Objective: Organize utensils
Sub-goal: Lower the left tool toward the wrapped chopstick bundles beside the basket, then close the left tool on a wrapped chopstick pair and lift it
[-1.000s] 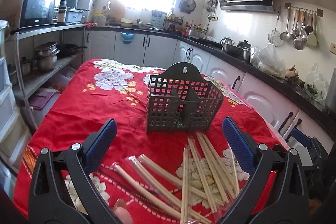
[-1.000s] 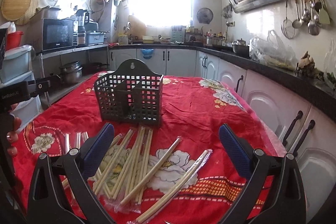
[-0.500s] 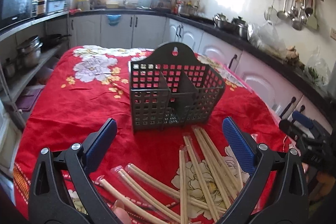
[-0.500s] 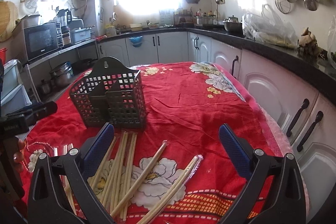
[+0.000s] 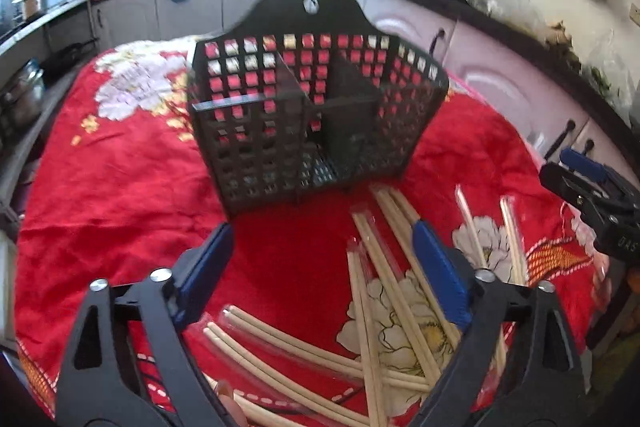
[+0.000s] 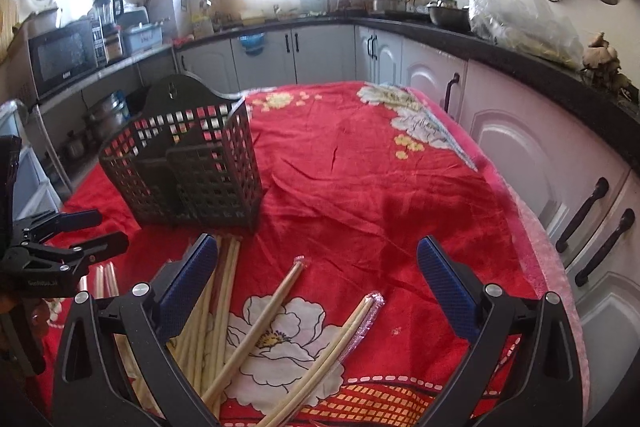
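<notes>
Left wrist view: the left claw (image 5: 320, 267) has come closer to the dark grey perforated plastic caddy (image 5: 316, 115), which now fills more of the view than a second ago. Its jaws are closing, with bare red floral cloth between them and nothing held. The pale, slender wooden chopsticks in clear sleeves (image 5: 384, 283) lie loose in front of the caddy, toward the near edge of the counter (image 5: 100, 179). None stands in the caddy's compartments, so sorting appears not yet begun.

Right wrist view: the right claw (image 6: 316, 279) has likewise advanced; its jaws stand wide and empty above the scattered chopsticks (image 6: 256, 327). The rigid, grid-walled caddy (image 6: 188, 167) sits upright toward the left edge.
</notes>
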Demonstrator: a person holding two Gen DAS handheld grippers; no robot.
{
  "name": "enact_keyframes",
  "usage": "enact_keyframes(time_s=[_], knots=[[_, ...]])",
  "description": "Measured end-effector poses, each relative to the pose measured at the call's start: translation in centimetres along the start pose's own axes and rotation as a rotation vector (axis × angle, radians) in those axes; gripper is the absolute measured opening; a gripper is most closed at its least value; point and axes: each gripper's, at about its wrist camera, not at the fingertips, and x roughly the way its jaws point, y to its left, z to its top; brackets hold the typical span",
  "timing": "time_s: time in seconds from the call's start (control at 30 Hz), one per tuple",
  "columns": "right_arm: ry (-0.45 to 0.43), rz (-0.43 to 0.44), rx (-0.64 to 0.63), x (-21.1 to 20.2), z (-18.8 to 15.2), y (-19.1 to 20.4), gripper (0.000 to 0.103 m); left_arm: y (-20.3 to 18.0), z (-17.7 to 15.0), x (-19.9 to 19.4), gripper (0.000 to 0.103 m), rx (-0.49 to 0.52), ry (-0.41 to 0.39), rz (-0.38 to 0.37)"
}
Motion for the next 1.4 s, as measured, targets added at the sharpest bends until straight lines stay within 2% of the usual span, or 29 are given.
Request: enact_keyframes(time_s=[0.13, 0.2, 0.23, 0.53, 0.7, 0.83, 1.03, 1.2, 1.4], knots=[[0.04, 0.016, -0.011, 1.1, -0.2, 0.2, 0.094, 0.2, -0.5, 1.4, 0.059, -0.008, 0.065, -0.05], [0.06, 0.028, -0.02, 1.7, -0.3, 0.4, 0.085, 0.4, -0.7, 1.9, 0.056, -0.025, 0.084, -0.09], [0.079, 0.036, -0.023, 2.1, -0.3, 0.4, 0.084, 0.4, -0.8, 2.1, 0.054, -0.025, 0.094, -0.105], [0.187, 0.085, -0.016, 4.5, -1.0, 0.8, 0.065, 0.0, -1.1, 4.1, 0.029, -0.009, 0.169, -0.102], [0.265, 0.14, 0.027, 6.1, -1.1, 0.4, 0.051, 0.3, -0.9, 4.9, 0.029, -0.015, 0.201, -0.122], [0.328, 0.2, 0.079, 7.4, -1.3, 0.2, 0.046, 0.1, -0.7, 5.5, 0.026, -0.002, 0.223, -0.116], [0.364, 0.183, 0.113, 8.9, -1.2, 0.0, 0.044, 0.0, -0.3, 6.5, 0.019, 0.014, 0.237, -0.09], [0.397, 0.2, 0.164, 10.4, -1.2, -0.6, 0.039, 1.3, -0.2, 6.5, 0.017, -0.019, 0.239, -0.108], [0.418, 0.182, 0.157, 11.6, -0.7, -0.4, 0.024, 1.9, 0.1, 6.6, 0.017, -0.032, 0.248, -0.113]])
